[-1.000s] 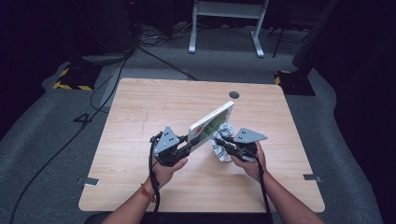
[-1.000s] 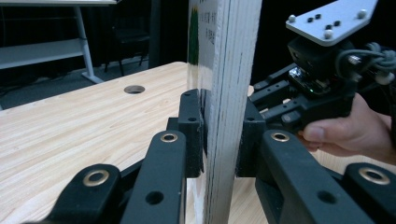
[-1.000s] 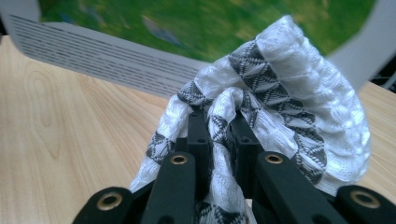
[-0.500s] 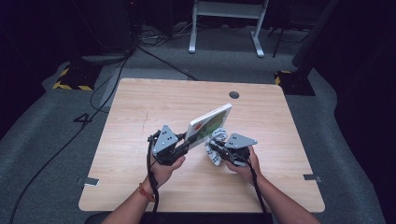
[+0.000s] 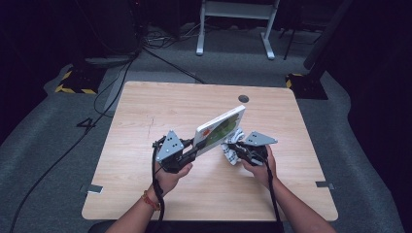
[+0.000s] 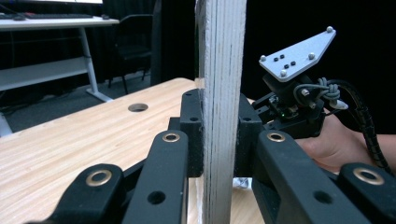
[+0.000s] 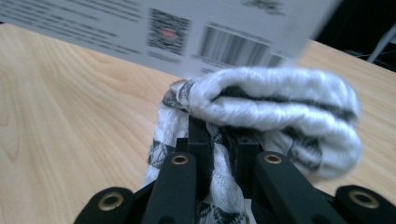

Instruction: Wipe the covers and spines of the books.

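Note:
A thin board book (image 5: 219,128) with a green and white cover is held tilted above the table's middle, edge-on (image 6: 219,93) in the left gripper view. My left gripper (image 5: 194,147) is shut on its lower corner, jaws pressed to both faces (image 6: 218,135). Just right of it, my right gripper (image 5: 236,152) is shut on a bunched white cloth with black stripes (image 5: 231,148), which fills the space ahead of its jaws (image 7: 261,112). The book's back, with a barcode (image 7: 233,49), hangs right over the cloth. The right gripper (image 6: 299,100) sits close behind the book.
The wooden table (image 5: 145,111) has a round cable hole (image 5: 243,98) near its far edge. Bare wood lies to the left and far side. A white desk frame (image 5: 233,24) and cables lie on the floor beyond the table.
Both grippers shifted slightly toward the near side and closer together. The cloth now sits against the book's underside.

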`<act>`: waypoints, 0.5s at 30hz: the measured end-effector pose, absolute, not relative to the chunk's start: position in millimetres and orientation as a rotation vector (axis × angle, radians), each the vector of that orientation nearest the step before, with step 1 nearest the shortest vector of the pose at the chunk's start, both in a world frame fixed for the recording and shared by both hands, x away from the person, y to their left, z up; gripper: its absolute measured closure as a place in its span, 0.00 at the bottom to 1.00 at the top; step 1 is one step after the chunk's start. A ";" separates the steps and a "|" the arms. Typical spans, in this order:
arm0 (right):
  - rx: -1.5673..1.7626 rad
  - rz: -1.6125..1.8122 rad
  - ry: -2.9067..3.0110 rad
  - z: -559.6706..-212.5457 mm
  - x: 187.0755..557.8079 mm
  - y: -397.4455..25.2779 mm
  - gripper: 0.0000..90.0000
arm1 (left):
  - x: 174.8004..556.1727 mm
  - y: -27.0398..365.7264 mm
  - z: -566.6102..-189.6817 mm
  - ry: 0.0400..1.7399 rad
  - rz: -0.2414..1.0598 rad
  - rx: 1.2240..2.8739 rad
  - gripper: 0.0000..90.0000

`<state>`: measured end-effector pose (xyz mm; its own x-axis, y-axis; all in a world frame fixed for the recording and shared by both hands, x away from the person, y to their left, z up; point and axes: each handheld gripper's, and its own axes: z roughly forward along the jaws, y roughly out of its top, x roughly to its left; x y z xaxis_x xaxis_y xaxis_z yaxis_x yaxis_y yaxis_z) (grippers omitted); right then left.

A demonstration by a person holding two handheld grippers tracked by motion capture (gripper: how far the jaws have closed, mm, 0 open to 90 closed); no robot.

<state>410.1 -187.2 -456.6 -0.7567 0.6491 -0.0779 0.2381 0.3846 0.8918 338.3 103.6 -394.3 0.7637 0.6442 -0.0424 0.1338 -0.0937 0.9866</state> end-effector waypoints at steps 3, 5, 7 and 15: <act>0.763 1.350 2.207 -450.3 409.3 -194.4 0.92 | 339.5 107.4 -394.1 0.659 0.497 1.620 0.88; 0.754 1.359 2.203 -447.2 408.2 -196.3 0.92 | 340.7 108.6 -395.6 0.663 0.486 1.619 0.88; 0.737 1.383 2.197 -442.8 405.4 -197.2 0.92 | 341.4 107.8 -397.6 0.665 0.473 1.615 0.88; 0.687 1.466 2.134 -422.2 394.8 -197.0 0.92 | 341.1 94.5 -402.7 0.656 0.516 1.696 0.88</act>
<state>394.8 -197.0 -422.2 -0.7700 0.6316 -0.0902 0.1423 0.3078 0.9407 341.1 94.5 -402.7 0.7438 0.6684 -0.0079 0.1505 -0.1559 0.9763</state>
